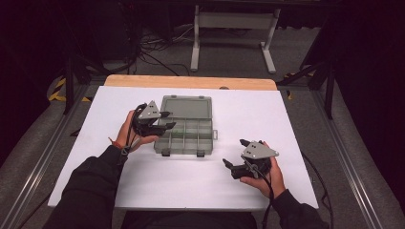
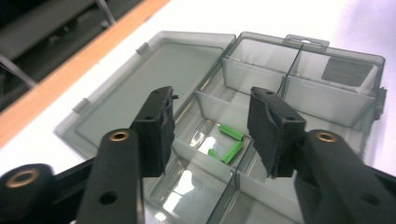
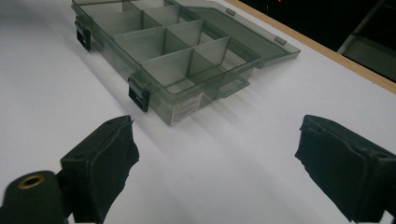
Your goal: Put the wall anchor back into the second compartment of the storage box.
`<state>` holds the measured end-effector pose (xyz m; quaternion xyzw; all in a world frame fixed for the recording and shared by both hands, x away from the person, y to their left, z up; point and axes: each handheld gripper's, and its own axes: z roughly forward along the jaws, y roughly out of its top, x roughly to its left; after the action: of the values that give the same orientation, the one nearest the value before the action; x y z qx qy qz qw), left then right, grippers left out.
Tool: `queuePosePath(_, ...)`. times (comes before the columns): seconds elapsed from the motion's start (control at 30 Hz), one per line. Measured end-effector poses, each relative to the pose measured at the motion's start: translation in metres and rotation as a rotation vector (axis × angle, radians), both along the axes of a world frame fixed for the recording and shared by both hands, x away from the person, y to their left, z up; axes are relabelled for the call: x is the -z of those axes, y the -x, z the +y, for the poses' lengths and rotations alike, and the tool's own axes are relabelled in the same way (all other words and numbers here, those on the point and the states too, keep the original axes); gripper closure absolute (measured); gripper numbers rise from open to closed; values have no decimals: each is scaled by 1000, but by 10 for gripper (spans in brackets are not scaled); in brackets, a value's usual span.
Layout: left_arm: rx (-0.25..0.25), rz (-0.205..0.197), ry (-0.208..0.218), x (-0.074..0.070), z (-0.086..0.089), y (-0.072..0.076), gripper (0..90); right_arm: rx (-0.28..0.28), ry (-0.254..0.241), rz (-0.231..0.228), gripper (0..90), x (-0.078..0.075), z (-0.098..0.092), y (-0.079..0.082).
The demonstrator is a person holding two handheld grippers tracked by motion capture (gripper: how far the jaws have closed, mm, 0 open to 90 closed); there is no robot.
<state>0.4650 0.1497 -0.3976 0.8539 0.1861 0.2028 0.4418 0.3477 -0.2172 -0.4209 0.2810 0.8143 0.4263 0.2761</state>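
Counting three green pegs [image 2: 231,144] in one box [image 1: 186,125] compartment, lying flat, unaligned; your left gripper [image 2: 212,133] gapes empty above, right gripper [image 3: 215,172] wide open.

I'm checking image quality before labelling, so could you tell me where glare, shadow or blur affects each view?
High view: the white table is bright and everything around it falls to near black. Left gripper view: glare patches on the floor of the organiser box beside the green pieces, and the near fingers are soft. Right gripper view: the box throws a soft shadow towards the camera; the fingers are blurred.

Bare white table [image 1: 200,181] around the open compartment box [image 1: 184,138]
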Motion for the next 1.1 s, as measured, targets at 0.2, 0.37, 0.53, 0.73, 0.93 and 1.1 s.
queuePosePath(0.2, 7, -48, -6, -4, 16, 17, 345, 2, -14, -2, 126, -4, 4, -10)
queuePosePath(0.37, -14, -65, -2, -7, 28, 27, 244, 15, -9, -9, 125, -5, 8, -20)
queuePosePath(0.53, -42, -86, -2, -5, 35, 37, 126, 24, -12, -16, 124, -6, 9, -29)
queuePosePath(0.73, -43, -75, -4, 0, 46, 52, 75, 43, -4, -1, 124, -2, 11, -43)
queuePosePath(0.93, -49, -68, 1, 3, 62, 59, 42, 63, -10, 5, 125, -1, 10, -56)
queuePosePath(1.1, -80, -70, -5, 7, 74, 57, 42, 67, -5, 8, 125, 0, 12, -64)
